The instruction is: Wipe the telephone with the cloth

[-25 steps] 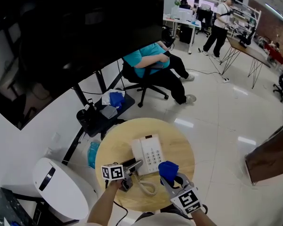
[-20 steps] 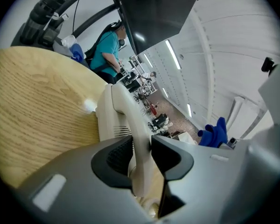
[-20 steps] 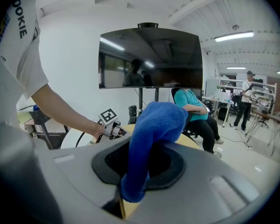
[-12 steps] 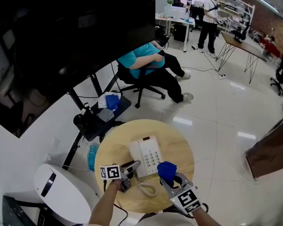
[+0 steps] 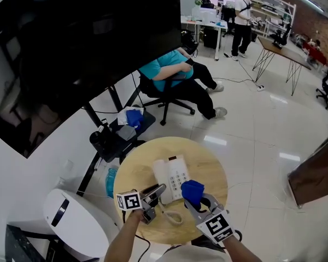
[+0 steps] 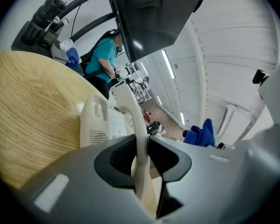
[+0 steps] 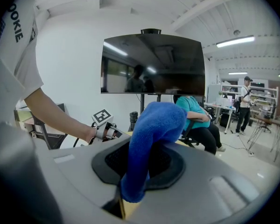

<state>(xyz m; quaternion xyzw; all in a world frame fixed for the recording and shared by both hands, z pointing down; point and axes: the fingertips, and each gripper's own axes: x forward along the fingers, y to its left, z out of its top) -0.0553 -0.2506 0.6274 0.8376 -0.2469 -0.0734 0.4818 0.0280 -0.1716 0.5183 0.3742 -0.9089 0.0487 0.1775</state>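
Clamping handset shows only from left hand-held gripper.

1 telephone, 1 cloth, 1 round table, 2 grippers (left gripper, right gripper)

The round table has a pale, matt wood-grain top. On it, the cream push-button telephone is smooth, faintly shiny plastic, like its curved cream handset. Above the table, the blue cloth looks plush and matt. Around the table, the pale floor is glossy.
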